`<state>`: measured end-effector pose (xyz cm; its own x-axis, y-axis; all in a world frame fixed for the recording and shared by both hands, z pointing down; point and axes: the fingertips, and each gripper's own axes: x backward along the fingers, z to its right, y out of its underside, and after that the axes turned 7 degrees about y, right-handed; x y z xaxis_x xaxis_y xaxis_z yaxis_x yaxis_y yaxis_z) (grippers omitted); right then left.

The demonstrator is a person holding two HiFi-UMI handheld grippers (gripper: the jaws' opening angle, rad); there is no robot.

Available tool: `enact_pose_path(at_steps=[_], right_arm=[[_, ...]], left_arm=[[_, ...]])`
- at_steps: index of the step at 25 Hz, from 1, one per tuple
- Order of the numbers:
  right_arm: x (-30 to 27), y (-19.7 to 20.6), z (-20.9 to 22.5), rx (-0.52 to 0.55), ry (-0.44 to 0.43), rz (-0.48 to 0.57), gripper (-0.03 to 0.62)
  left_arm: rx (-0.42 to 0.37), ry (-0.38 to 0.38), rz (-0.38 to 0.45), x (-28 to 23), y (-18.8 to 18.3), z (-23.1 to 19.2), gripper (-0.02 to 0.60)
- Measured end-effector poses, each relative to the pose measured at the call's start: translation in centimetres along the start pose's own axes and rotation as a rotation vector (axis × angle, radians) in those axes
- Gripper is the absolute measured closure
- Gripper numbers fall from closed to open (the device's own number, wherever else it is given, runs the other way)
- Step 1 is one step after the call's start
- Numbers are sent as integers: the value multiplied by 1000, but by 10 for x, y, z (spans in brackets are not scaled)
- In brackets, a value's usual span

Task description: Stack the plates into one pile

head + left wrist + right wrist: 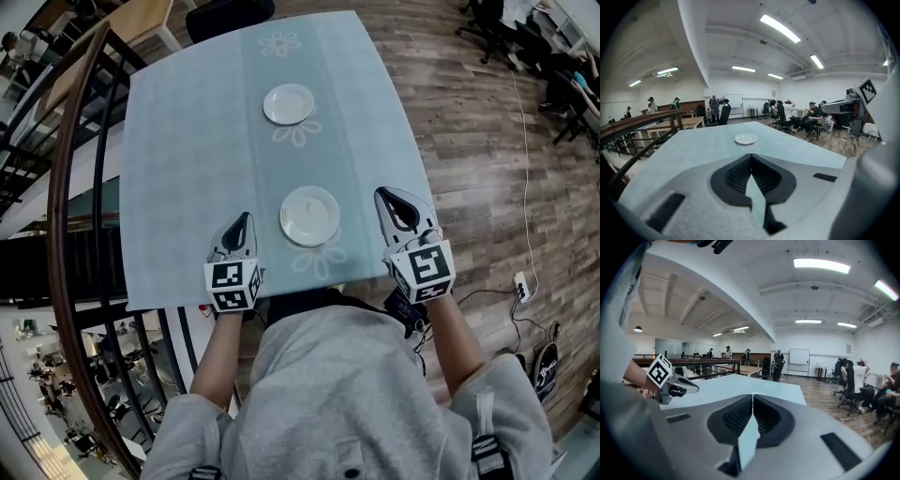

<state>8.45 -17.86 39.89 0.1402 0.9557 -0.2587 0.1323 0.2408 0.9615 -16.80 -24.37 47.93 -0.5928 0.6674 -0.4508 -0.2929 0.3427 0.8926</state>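
Left gripper (243,219) and right gripper (385,195) fingers closed, empty; their views miss near plate (309,216).

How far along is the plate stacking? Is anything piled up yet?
Nothing is stacked: the near plate and the far plate lie apart on the table. Nothing is in hand: the left claw and right claw are shut, empty. Left: set one plate on the other.

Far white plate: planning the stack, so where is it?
In the head view the far round white plate lies mid-table on the pale blue tablecloth, beyond the near round white plate.
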Motion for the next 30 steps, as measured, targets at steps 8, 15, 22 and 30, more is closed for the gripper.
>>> enact_pose_path(at_steps=[8,15,22,30], right_arm=[[-66,-44,-35,227,-46,-16,566],[-105,-67,-54,265,-102,-56,565],[-145,-45,-61,350,-151,-139,459],[-193,-26,-65,479,-127,-211,459]], left_arm=[[27,-40,-20,-6,9,-62,561],[61,-25,-20,-31,22,-98,560],[59,3,-4,-65,42,-123,561],[59,-26,-14,-87,56,-153,561]])
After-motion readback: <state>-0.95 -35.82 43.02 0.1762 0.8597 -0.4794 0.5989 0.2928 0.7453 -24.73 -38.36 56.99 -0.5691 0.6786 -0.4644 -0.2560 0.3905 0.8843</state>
